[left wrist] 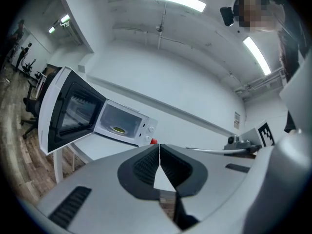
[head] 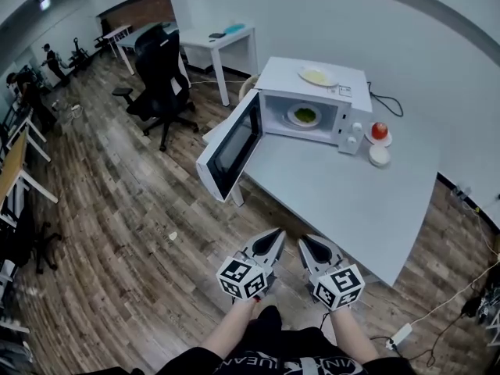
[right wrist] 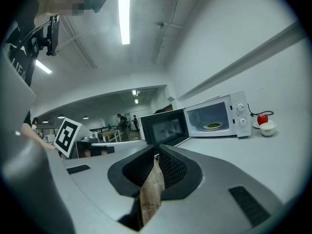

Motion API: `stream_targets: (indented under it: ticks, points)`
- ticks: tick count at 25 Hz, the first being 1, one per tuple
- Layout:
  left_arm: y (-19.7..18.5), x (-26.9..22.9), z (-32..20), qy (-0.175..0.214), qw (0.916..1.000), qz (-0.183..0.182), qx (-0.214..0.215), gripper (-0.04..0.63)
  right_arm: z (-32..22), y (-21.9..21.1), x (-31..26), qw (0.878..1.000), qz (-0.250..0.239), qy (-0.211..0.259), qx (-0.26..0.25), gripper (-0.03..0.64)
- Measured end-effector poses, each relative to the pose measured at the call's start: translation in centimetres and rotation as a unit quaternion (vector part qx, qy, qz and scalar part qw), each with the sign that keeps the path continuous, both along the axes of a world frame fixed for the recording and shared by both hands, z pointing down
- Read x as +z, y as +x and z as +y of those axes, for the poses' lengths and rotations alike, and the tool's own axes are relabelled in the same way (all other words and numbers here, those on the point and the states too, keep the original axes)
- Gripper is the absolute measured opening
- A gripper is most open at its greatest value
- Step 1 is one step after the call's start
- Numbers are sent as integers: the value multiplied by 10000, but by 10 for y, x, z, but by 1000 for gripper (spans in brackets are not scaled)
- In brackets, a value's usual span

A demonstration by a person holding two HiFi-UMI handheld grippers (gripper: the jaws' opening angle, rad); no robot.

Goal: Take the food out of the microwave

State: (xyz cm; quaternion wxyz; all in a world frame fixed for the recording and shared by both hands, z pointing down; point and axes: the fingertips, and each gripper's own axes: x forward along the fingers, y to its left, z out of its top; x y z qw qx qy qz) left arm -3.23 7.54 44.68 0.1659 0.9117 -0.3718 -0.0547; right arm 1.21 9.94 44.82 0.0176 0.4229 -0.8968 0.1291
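1. Bright, even indoor light. Two long ceiling lamps glow white in the left gripper view, and a strip lamp in the right gripper view.
2. The pale table shows only soft, faint shadows.
3. The microwave cavity looks bright inside.
4. The far end of the wood floor is dimmer.
5. All views bow strongly toward the edges, and both gripper views darken at the corners.

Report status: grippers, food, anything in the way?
Both shut, empty: left gripper, right gripper, short of the table. Food inside the microwave. Door swung wide open, nothing in front of the opening.
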Motion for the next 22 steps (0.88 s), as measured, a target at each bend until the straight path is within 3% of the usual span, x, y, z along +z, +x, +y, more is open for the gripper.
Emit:
stream_targets:
  ticks: [13,22]
  points:
    - [5,8,-79,-13,9993,6,381,9,-81,-3,16,9995,12,-156,273,49]
    - [15,16,-149,-11,9992,-149,363,9,-156,-10,25,9998,31,-156,-85,49]
